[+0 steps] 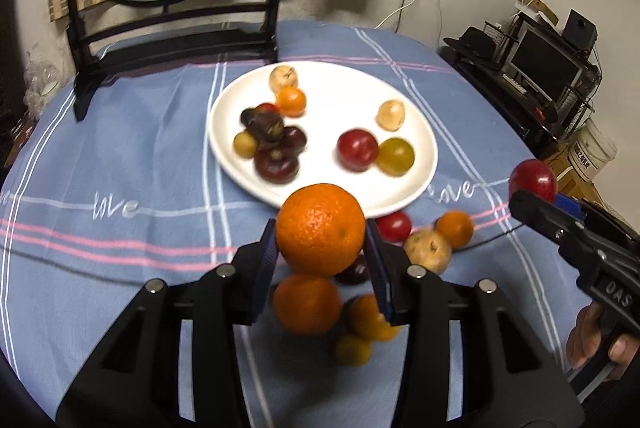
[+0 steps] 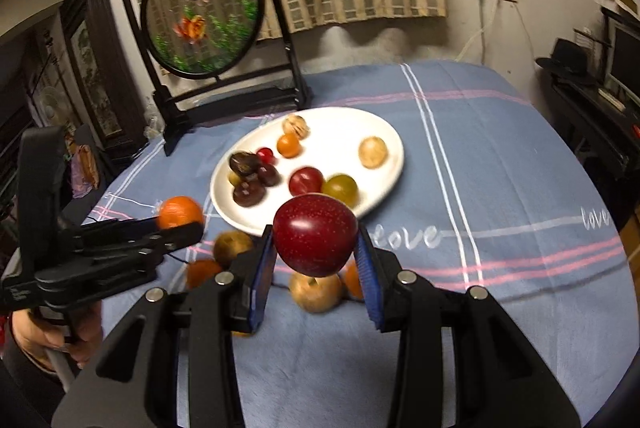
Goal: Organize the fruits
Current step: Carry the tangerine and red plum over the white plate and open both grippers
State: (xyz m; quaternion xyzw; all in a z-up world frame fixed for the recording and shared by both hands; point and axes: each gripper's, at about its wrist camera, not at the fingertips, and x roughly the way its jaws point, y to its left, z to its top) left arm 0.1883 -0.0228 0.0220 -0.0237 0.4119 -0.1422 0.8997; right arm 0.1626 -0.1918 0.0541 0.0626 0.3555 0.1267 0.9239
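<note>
Left gripper (image 1: 320, 248) pinches a large orange (image 1: 320, 229) between its blue pads, holding it clear above the counter (image 1: 120, 167), which is covered in a blue cloth with white and pink stripes. Right gripper (image 2: 316, 248) is clamped on a dark red apple (image 2: 315, 234) in the same way, also lifted off the cloth. From the left wrist view, the right gripper shows at the right edge with the apple at its tip and a hand (image 1: 600, 340) on its handle.

Beyond both grippers sits a white plate (image 1: 332, 83). On it lie 2 pale walnuts (image 1: 391, 115), a small orange (image 1: 291, 101), a red plum (image 1: 357, 149) touching a yellow-green fruit (image 1: 395, 156), and a cluster of dark brown chestnuts (image 1: 276, 157) with a small yellowish fruit beside them.

On the cloth just in front of the plate, below the held fruit, more pieces lie loose: 2 oranges (image 1: 307, 304), a small red tomato (image 1: 394, 226), a brownish pear-like fruit (image 1: 427, 250), another small orange (image 1: 454, 229) and a small yellow fruit (image 1: 352, 350).

A round framed screen (image 2: 202, 11) painted with goldfish stands at the far edge of the counter, behind the plate.
</note>
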